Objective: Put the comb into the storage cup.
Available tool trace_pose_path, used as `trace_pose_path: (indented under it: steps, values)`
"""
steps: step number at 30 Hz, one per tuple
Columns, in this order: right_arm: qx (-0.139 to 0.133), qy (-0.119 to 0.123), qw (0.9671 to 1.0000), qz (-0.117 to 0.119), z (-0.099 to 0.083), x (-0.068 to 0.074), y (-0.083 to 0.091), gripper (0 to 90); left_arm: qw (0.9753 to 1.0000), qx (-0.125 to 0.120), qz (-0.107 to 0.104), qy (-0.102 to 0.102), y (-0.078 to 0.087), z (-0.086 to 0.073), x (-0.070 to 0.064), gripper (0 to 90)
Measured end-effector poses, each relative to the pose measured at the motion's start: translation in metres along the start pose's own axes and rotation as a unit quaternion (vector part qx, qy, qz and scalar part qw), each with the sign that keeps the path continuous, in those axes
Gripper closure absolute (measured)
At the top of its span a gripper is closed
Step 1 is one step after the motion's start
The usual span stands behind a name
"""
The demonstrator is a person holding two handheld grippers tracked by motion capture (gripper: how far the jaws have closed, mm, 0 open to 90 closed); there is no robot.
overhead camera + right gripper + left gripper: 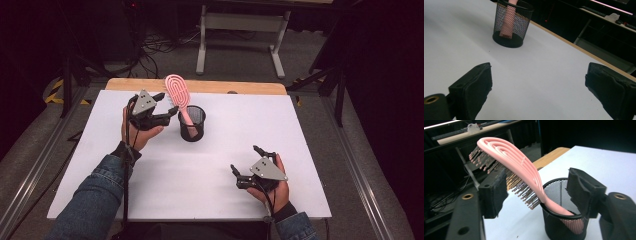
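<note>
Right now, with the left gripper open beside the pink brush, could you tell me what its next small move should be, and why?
Probably ease the left gripper forward and close on the pink hairbrush. Its jaws stand open on either side of the brush, which leans out of the black mesh cup, handle down inside. The right gripper rests open, well away from the cup.

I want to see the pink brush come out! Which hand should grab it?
Probably the left. The left hand-held gripper is open right beside the pink hairbrush standing in the black mesh cup. The right hand-held gripper is open too, but farther away.
</note>
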State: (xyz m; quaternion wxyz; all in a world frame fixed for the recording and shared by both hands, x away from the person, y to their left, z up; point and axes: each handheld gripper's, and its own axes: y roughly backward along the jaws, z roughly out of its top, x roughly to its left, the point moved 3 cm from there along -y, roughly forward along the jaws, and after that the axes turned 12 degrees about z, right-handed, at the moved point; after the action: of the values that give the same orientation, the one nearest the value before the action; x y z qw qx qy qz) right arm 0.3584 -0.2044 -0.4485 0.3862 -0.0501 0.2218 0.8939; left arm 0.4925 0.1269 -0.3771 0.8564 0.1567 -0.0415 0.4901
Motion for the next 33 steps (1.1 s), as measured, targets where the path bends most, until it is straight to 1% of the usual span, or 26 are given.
trace_pose_path:
  steps: [5,6,7,9,11,12,15,17,18,23,27,31,33]
  values:
    - [0.0,0.0,1.0,0.001,0.0,0.0,0.0,8.0,0.9999,-0.001,0.001,-0.014,0.003,-0.002,-0.004,29.7]
    - [0.0,-0.001,1.0,0.001,0.0,0.0,0.0,8.0,0.9998,0.0,0.002,-0.022,0.003,-0.003,-0.006,28.9]
    - [0.0,-0.001,1.0,0.001,0.0,0.0,0.0,8.0,0.9998,0.0,0.002,-0.022,0.003,-0.003,-0.006,28.0]
    - [-0.001,-0.002,1.0,-0.001,0.0,-0.001,0.0,8.0,0.9994,0.004,0.003,-0.034,0.004,-0.005,-0.009,26.9]
    - [-0.001,-0.001,1.0,-0.005,0.0,-0.001,0.001,8.0,0.9992,0.008,-0.005,-0.038,0.004,-0.008,-0.011,26.4]
    - [-0.002,0.0,1.0,-0.006,0.0,-0.001,0.001,8.0,0.9993,0.007,-0.007,-0.035,0.003,-0.009,-0.012,25.6]
    - [-0.001,-0.001,1.0,-0.006,0.0,-0.001,0.001,8.0,0.9991,0.01,-0.013,-0.039,0.004,-0.012,-0.014,23.6]
    - [-0.001,0.001,1.0,-0.005,0.0,-0.001,0.0,8.0,0.999,0.01,-0.011,-0.043,0.004,-0.014,-0.016,20.3]
    - [-0.001,0.001,1.0,-0.005,0.0,-0.001,0.0,8.0,0.9989,0.01,-0.009,-0.046,0.004,-0.014,-0.016,20.3]
    - [-0.001,0.0,1.0,-0.005,0.0,-0.001,0.0,8.0,0.9992,0.007,-0.013,-0.038,0.006,-0.017,-0.019,14.8]
    - [-0.001,0.0,1.0,-0.005,0.0,-0.001,0.001,8.0,0.9994,-0.001,-0.015,-0.032,0.007,-0.02,-0.02,13.6]
    - [-0.001,0.0,1.0,-0.004,0.0,-0.001,0.0,8.0,0.9994,-0.004,-0.024,-0.025,0.01,-0.024,-0.022,11.3]
    - [0.0,0.0,1.0,-0.005,0.0,-0.001,0.0,8.0,0.9993,-0.006,-0.025,-0.025,0.011,-0.025,-0.023,9.6]
